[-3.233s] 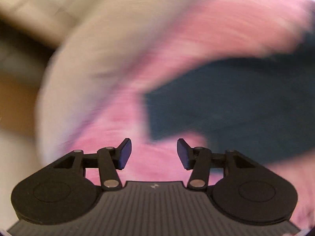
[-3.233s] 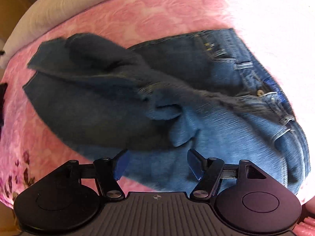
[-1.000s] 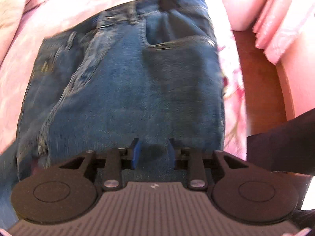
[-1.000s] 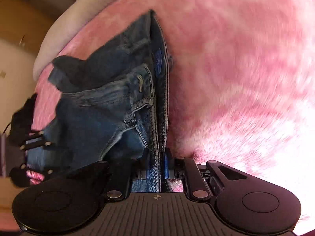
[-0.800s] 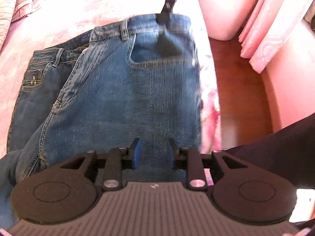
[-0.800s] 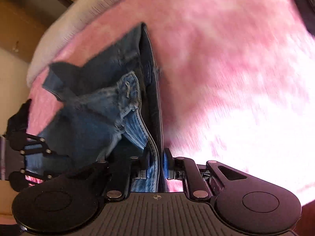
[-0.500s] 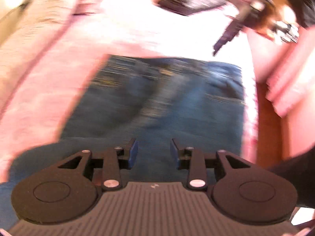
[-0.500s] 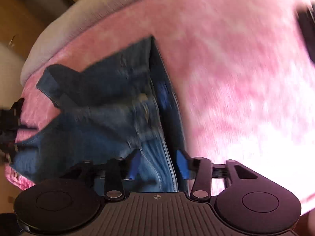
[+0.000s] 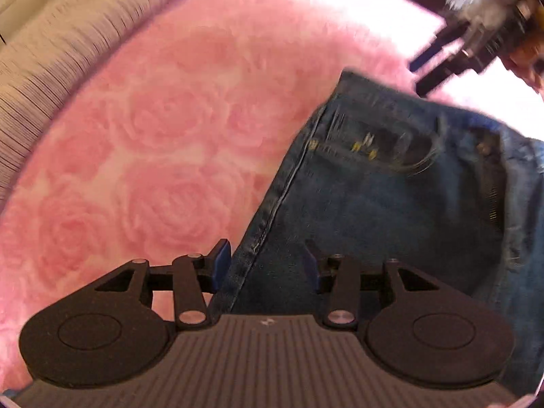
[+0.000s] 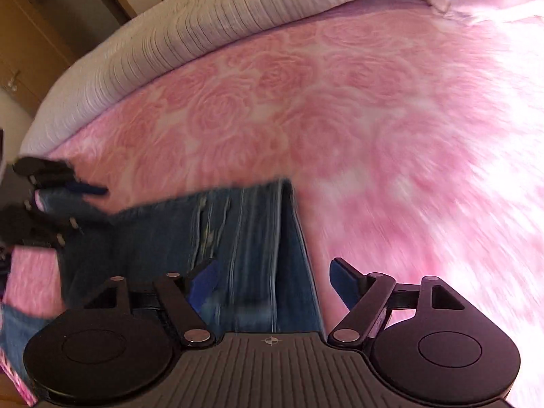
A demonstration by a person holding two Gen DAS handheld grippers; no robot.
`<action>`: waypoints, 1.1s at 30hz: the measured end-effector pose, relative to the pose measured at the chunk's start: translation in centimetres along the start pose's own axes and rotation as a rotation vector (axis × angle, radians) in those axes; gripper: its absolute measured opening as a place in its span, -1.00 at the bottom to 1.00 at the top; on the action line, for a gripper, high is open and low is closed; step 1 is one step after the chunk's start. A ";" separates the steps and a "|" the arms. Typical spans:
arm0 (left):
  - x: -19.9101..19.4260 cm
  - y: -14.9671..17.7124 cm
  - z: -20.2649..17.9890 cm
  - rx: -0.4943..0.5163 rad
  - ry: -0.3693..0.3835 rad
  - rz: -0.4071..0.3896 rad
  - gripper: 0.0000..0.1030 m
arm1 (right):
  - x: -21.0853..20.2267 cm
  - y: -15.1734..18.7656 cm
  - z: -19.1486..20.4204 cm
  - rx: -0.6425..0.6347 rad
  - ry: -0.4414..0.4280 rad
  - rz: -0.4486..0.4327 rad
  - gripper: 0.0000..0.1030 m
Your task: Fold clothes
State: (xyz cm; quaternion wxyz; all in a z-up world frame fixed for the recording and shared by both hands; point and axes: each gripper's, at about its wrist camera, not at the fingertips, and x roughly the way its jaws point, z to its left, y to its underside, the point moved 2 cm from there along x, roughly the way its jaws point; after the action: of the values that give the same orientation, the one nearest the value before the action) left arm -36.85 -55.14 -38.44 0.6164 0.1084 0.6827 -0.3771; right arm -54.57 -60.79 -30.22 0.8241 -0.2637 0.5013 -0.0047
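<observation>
Both my grippers are letting go above blue jeans on a pink rose-patterned bed.

My left gripper (image 9: 265, 265) has its jaws opening, the side seam of the jeans (image 9: 391, 210) running between them, pads clear of the denim. My right gripper (image 10: 273, 280) is spreading wide over the jeans' edge, gripping nothing. The jeans lie on the pink blanket (image 10: 340, 108); a pale striped quilt (image 10: 204, 27) lies beyond.
</observation>
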 end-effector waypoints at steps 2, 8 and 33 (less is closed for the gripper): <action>2.3 0.3 0.2 0.012 0.031 0.050 -0.10 | 2.5 -1.4 -1.0 -0.021 -0.015 0.024 0.48; 3.3 -0.5 0.3 0.020 0.095 0.128 -0.86 | 4.7 -2.6 -3.3 0.093 -0.151 0.069 -0.83; -12.8 14.0 7.3 -0.264 -0.344 0.205 -0.19 | -3.8 7.1 0.4 0.020 -0.063 0.009 -0.13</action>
State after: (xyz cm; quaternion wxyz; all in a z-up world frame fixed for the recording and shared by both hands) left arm -19.98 -46.13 -31.58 0.7675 0.0298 0.5966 -0.2328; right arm -57.97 -53.50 -30.12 0.8421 -0.2532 0.4763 0.0025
